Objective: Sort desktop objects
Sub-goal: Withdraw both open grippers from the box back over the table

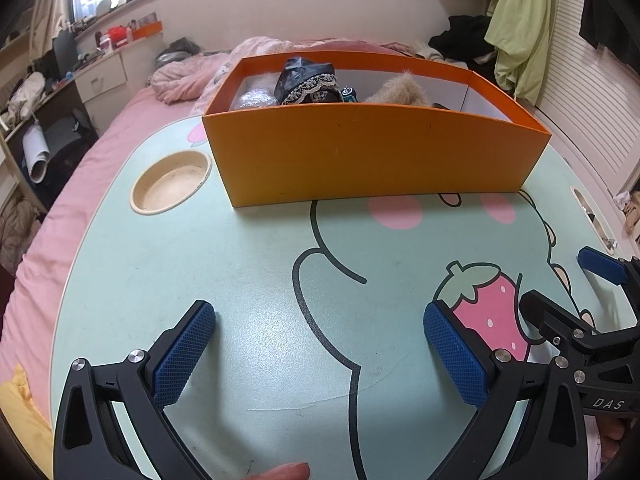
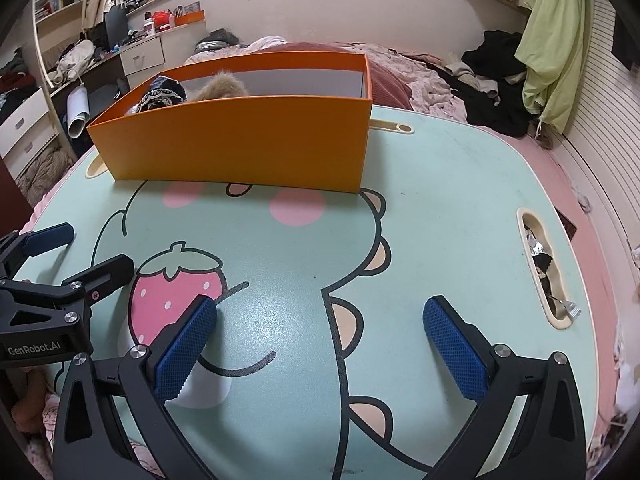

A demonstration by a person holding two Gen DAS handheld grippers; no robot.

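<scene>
The right gripper [image 2: 320,344] hovers with jaws spread wide over the mint cartoon-printed surface [image 2: 460,200], the left gripper [image 2: 86,248] open beside it, while the orange box [image 2: 240,148] beyond holds a furry item [image 2: 222,86] and dark lace-trimmed fabric [image 2: 162,94].

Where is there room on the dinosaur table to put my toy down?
The tabletop is bare between the orange box and both open claws, left and right. The box's left end is crowded: black lace pouch, fluffy toy.
</scene>
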